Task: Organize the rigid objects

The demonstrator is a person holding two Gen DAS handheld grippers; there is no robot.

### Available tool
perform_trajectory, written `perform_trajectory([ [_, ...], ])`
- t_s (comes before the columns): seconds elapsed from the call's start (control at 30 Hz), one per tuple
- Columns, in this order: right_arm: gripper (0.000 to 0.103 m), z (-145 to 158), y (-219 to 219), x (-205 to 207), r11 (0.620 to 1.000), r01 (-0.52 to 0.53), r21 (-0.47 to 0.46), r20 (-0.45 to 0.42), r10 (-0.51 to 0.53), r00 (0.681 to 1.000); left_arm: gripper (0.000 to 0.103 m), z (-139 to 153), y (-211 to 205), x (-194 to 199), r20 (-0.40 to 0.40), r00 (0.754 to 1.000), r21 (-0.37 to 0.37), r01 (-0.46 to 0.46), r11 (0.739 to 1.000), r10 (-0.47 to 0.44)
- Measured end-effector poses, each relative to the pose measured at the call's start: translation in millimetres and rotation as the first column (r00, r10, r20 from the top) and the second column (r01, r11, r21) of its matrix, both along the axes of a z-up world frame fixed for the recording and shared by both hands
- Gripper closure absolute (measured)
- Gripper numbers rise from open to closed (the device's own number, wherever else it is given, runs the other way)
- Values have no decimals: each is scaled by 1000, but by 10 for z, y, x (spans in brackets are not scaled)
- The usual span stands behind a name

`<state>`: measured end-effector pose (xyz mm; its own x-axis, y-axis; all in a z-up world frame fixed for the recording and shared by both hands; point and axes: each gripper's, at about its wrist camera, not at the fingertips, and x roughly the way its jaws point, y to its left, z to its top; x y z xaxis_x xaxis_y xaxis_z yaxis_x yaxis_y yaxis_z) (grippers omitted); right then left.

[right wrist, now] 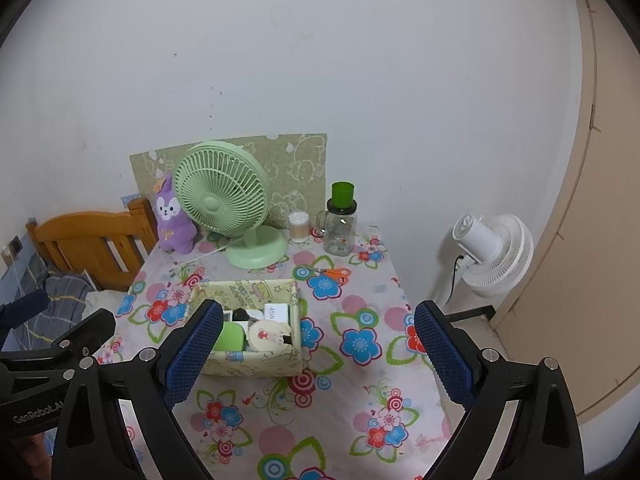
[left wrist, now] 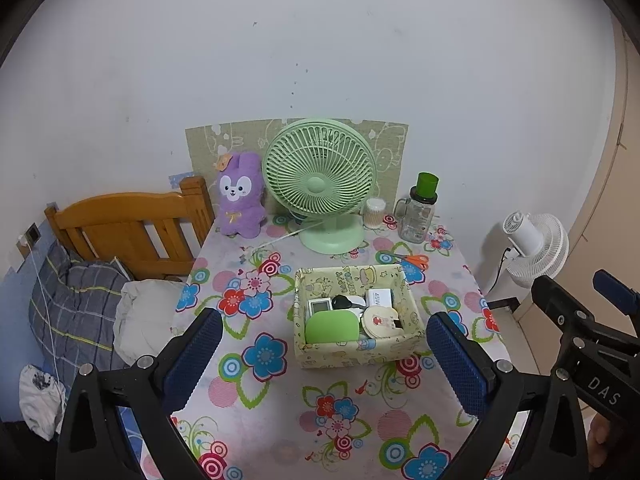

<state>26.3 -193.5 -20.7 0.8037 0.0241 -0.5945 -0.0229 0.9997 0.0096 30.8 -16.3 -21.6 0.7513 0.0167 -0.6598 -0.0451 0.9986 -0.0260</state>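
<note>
A yellow patterned storage box [left wrist: 316, 354] [right wrist: 256, 364] stands mid-table on the floral cloth. In it lie a green case [left wrist: 331, 327] [right wrist: 229, 338], a round cream mirror [left wrist: 378, 320] [right wrist: 267, 338], a white 45W charger [left wrist: 379, 298] [right wrist: 276, 312], a black item [left wrist: 342, 302] and a small white device [left wrist: 319, 306]. Orange scissors [left wrist: 412, 259] [right wrist: 335, 273] lie on the cloth behind the box. My left gripper [left wrist: 324, 360] is open and empty, held above the near table. My right gripper [right wrist: 320, 356] is open and empty, to the right of the box.
At the back stand a green desk fan [left wrist: 320, 184] [right wrist: 224, 196], a purple plush rabbit [left wrist: 240, 196] [right wrist: 172, 216], a cotton swab jar [left wrist: 375, 212] [right wrist: 299, 227] and a glass jar with a green lid [left wrist: 418, 208] [right wrist: 341, 220]. A wooden bed headboard [left wrist: 128, 228] is left, a white floor fan [left wrist: 536, 244] [right wrist: 496, 252] right.
</note>
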Motion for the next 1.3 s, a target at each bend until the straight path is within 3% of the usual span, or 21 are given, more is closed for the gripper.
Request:
perform_trajectory([
  [1.3, 5, 44, 122, -115, 1000, -15, -8, 20, 15, 1000, 0, 49, 56, -164, 11, 999, 26, -40, 999, 40],
])
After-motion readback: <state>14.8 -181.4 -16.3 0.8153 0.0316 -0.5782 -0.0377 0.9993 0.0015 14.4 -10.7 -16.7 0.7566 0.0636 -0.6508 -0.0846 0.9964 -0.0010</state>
